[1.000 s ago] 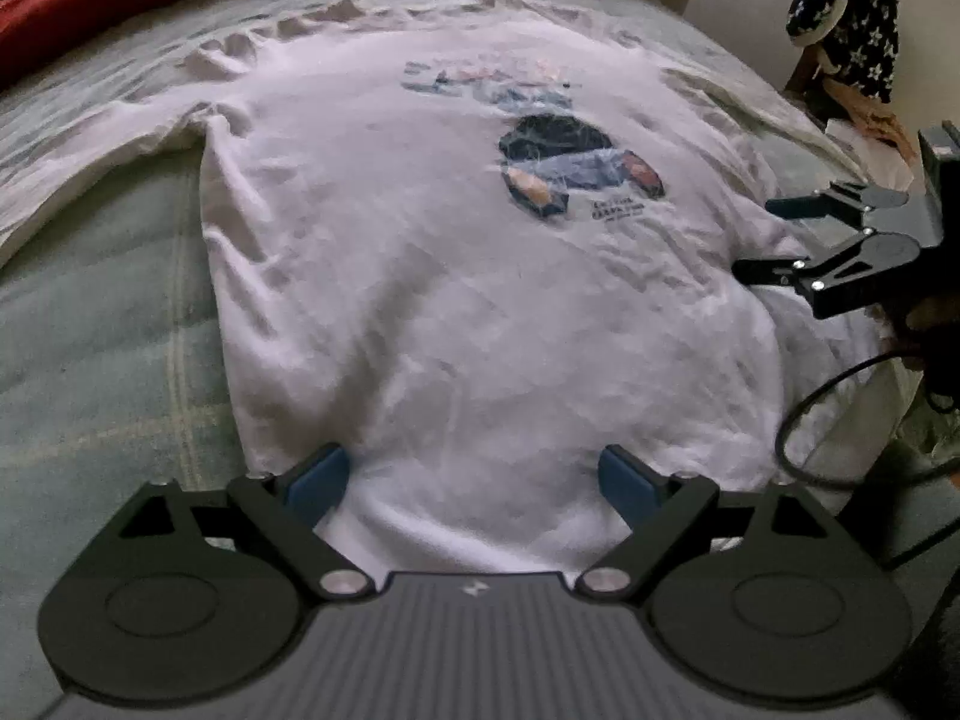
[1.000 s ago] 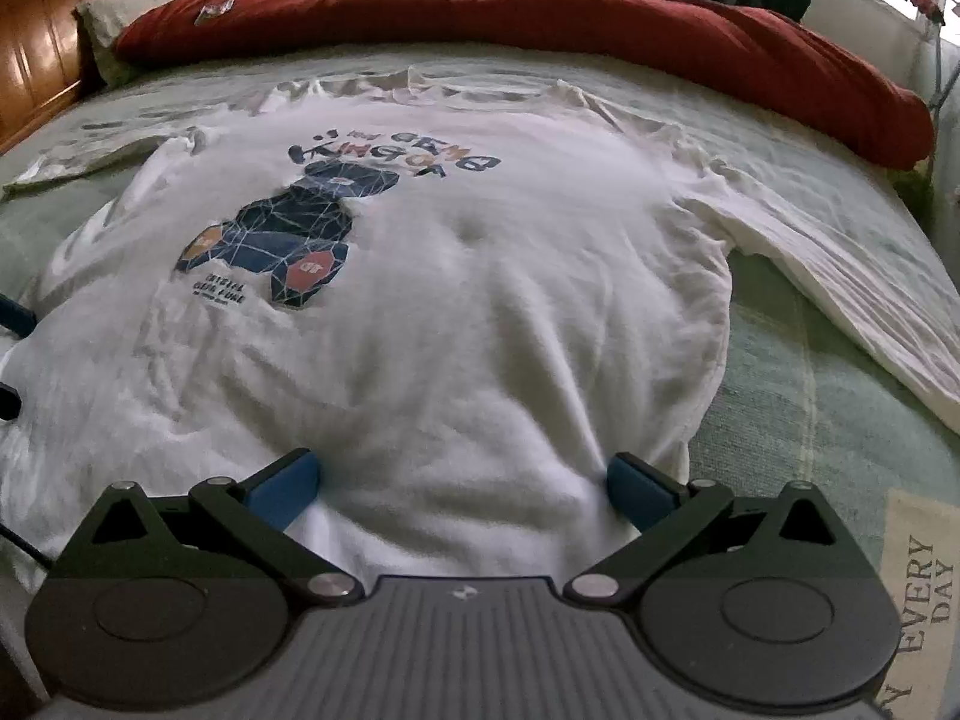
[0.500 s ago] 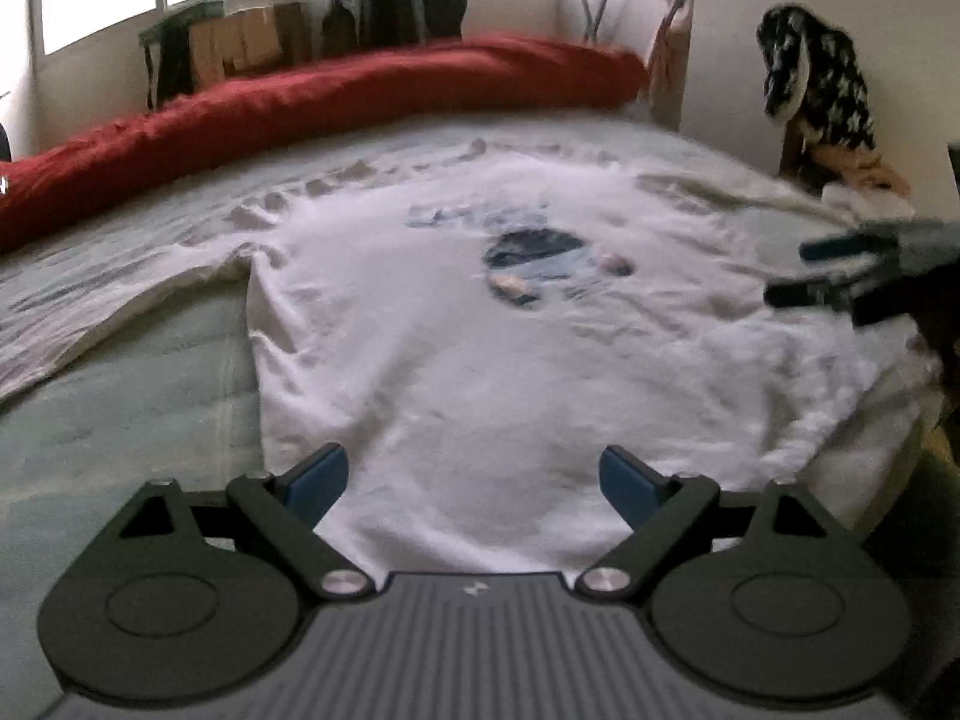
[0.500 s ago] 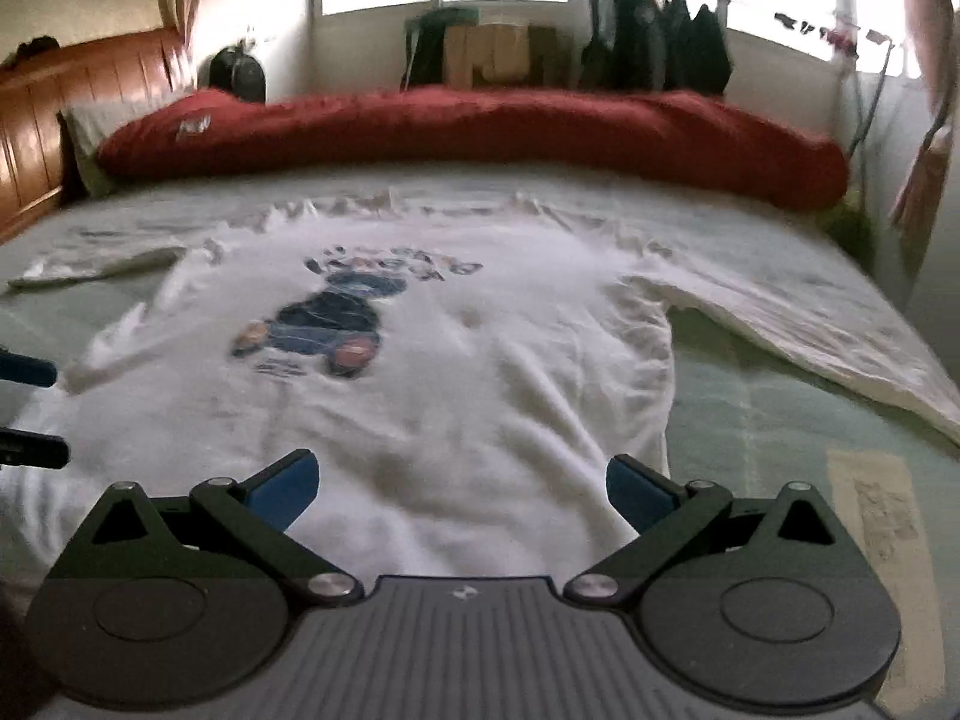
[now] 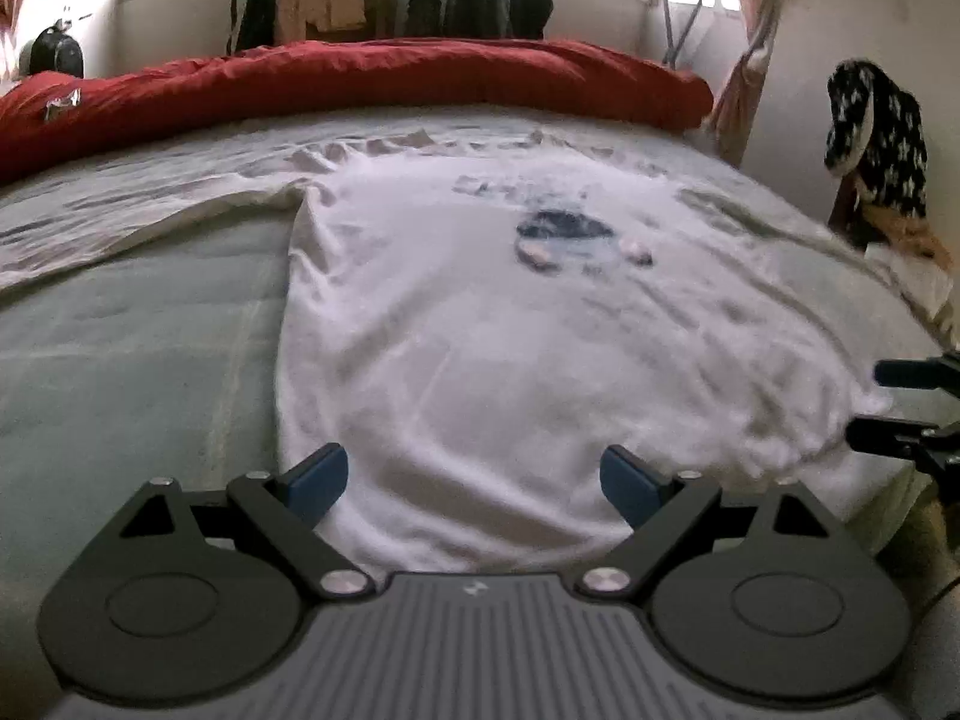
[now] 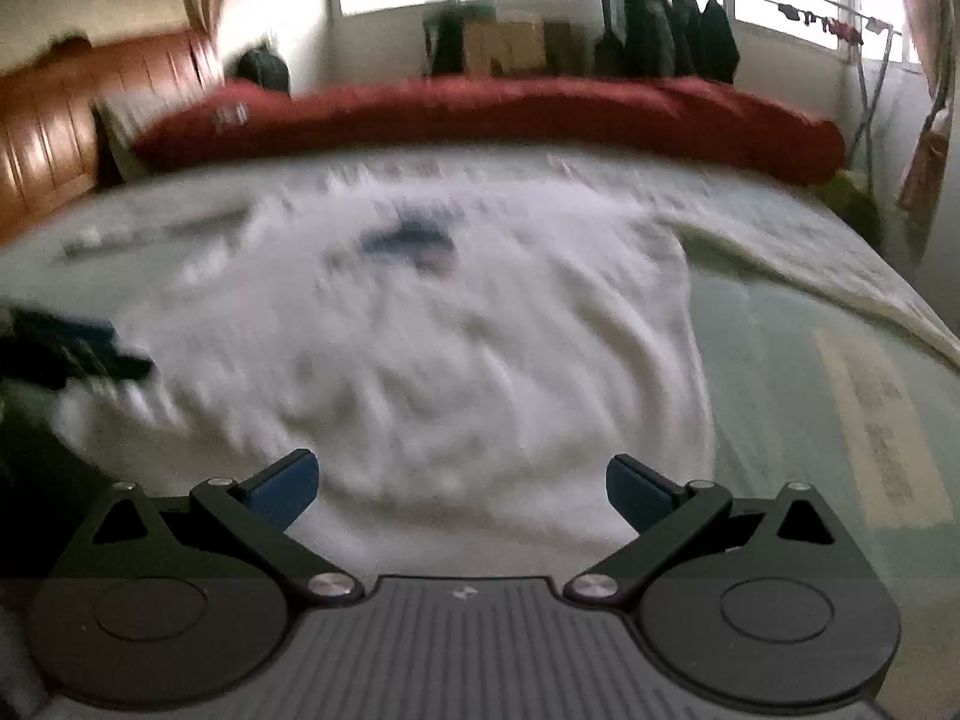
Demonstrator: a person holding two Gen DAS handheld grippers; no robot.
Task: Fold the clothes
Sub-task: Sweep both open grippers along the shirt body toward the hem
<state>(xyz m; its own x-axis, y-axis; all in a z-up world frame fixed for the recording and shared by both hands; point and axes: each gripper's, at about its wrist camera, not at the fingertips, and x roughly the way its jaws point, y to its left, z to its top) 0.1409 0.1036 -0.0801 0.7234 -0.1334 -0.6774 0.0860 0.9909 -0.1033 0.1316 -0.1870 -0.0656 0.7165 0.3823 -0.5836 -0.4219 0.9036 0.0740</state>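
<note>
Trouble here would most likely come from a poor first pinch: the white long-sleeved shirt lies flat, print side up, on the green bed cover, and its lower body is rippled with soft creases. If a gripper bites into that thin cloth carelessly, it may catch only the top layer, or snag the bed cover beneath, and the fold would drag crooked. The two sleeves also trail out to either side, one toward the red duvet end on the left, one off the right side of the bed, so a fold begun before they are tucked in would probably bunch. The right wrist view is smeared by motion, so fine detail there cannot be trusted.

The left gripper hangs over the shirt's near hem with its blue pads set wide apart, nothing between them and no cloth touched as far as can be seen. The right gripper is likewise spread wide over the hem and holds nothing; in the left wrist view its dark fingers show at the right edge, near the shirt's corner, though contact cannot be told.
</note>
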